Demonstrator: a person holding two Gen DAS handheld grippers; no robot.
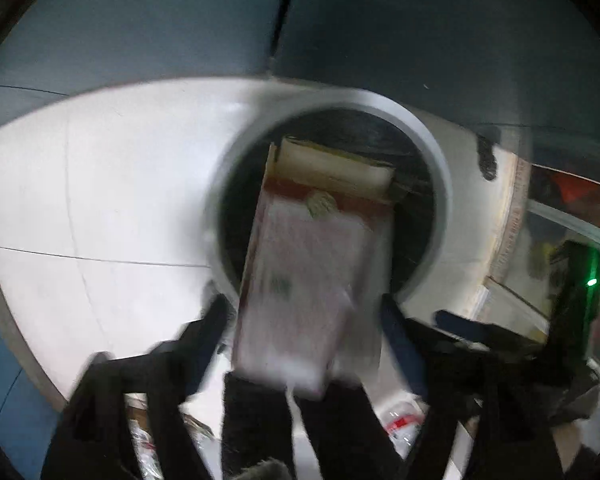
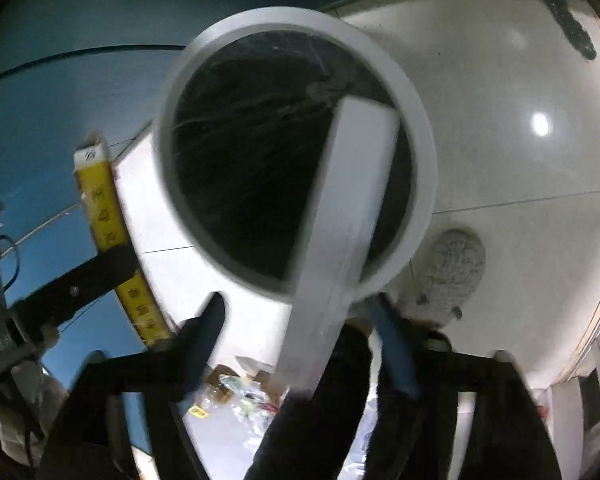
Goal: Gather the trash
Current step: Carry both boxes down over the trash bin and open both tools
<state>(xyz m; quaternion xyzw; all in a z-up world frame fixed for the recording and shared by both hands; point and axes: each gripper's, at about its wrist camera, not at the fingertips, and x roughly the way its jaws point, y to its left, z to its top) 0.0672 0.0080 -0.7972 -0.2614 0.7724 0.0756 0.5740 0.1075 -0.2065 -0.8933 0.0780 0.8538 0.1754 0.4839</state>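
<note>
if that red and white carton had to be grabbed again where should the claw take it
Take the carton by its near, lower end, across its two long narrow sides, coming from above along its length. Its far end, with the open flap, already points down into the bin, and only the near end sits between the left claw fingers, which look clear of it. This is a judgement; the view is blurred.

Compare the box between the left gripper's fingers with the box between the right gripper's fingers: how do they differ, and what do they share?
The left box is printed, with a red band and an open top flap; the right box is plain white, with no printing or flap visible. The left box shows its broad face, the right box a long narrow one. Both sit loose between open jaws over the grey-rimmed bin.
</note>
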